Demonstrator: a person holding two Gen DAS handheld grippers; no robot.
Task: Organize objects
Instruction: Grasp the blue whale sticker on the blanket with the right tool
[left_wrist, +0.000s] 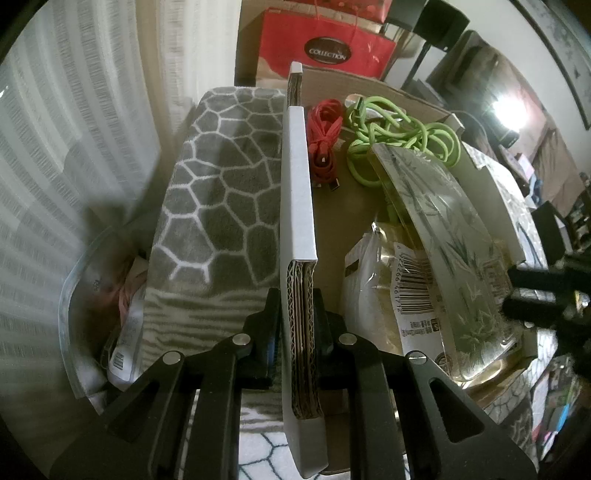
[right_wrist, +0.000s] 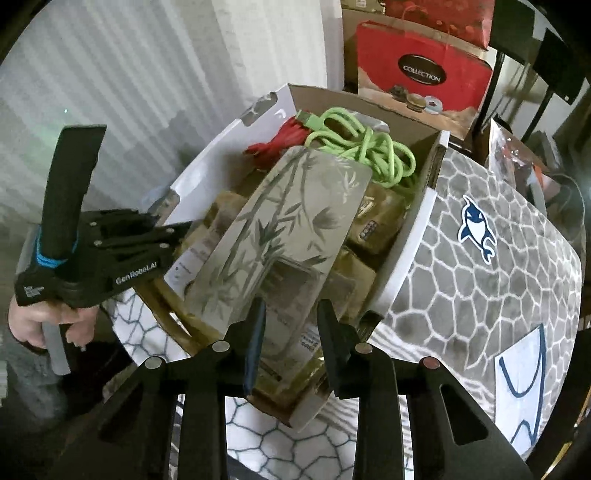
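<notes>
The bamboo-printed packet (right_wrist: 284, 229) lies tilted in the cardboard box (right_wrist: 413, 254), its near end raised over the box's near edge and its far end resting toward the middle, on top of gold-coloured packets (right_wrist: 373, 221). The right gripper (right_wrist: 291, 332) has its two fingers on either side of the packet's near end; whether the pads press on it I cannot tell. Beyond the packet, toward the box's far end, the green cable (left_wrist: 402, 136) sits in a loose tangle, and the red cable (left_wrist: 325, 136) lies coiled just beside it, against the box's left wall (left_wrist: 297, 192). The left gripper (left_wrist: 297, 314) is clamped on that wall's near corner, the layered cardboard edge pinched between its fingers, and a person's hand (right_wrist: 40, 321) holds its handle. The box stands on a grey blanket (left_wrist: 221, 177) with a white cell pattern. A red paper bag (left_wrist: 325, 40) marked "COLLECTION" stands behind the box's far end
</notes>
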